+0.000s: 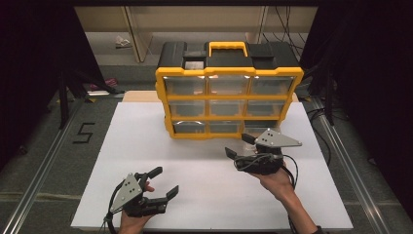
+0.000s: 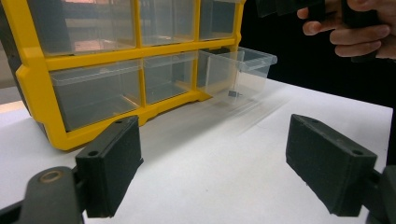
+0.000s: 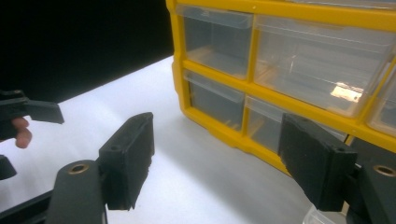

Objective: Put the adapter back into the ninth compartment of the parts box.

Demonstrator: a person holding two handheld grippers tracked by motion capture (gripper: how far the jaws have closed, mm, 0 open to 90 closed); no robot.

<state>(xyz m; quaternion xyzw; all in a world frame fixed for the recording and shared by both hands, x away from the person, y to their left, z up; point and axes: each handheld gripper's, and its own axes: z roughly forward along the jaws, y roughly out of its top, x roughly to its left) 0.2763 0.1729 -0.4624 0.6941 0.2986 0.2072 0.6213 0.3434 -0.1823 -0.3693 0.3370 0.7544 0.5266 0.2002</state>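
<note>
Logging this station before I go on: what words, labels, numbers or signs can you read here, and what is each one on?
"5": a black mark on the grey floor, left of the white table.
Yellow organiser: no brand or label readable on its frame, handle or clear drawers.
Left gripper and right gripper: no readable marking on them.

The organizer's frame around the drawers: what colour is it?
Yellow. The organizer's frame shows best in the high view, surrounding nine clear drawers.
</note>
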